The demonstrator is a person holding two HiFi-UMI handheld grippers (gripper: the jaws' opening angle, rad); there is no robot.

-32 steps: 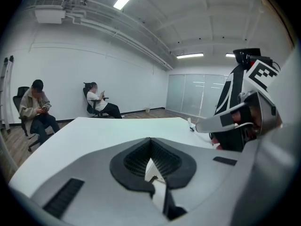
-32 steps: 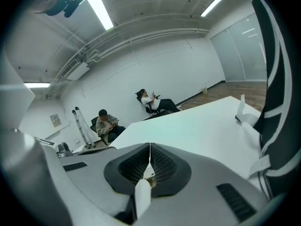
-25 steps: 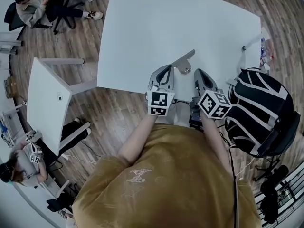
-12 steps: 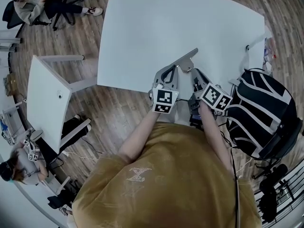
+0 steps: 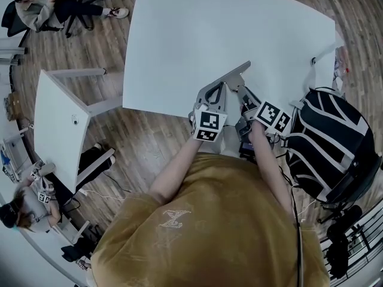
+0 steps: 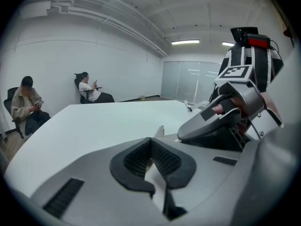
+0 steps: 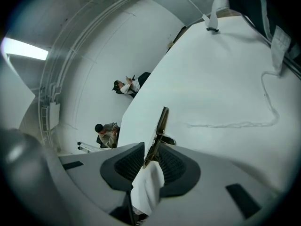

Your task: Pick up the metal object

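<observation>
The metal object (image 5: 238, 75) is a flat grey bar with a small bracket, near the front edge of the white table (image 5: 197, 28). In the right gripper view I see it edge-on (image 7: 159, 128), clamped between the dark pads. My right gripper (image 5: 244, 94) is shut on its near end. My left gripper (image 5: 214, 92) sits just left of it, its pads (image 6: 162, 159) pressed together. A sliver of the metal object (image 6: 160, 131) shows just beyond them, and I cannot tell if it is pinched. The right gripper (image 6: 221, 126) lies close beside it.
A black-and-white striped backpack (image 5: 329, 142) rests on a chair at the right. A thin white cable (image 7: 235, 124) trails over the table, with a small white clip (image 5: 312, 60) at its right edge. A second white table (image 5: 60, 124) stands left; people (image 5: 42, 5) sit far left.
Both grippers have moved forward from the table's front edge up to the metal object. The right one has closed on it, and the bar now stands on edge.
</observation>
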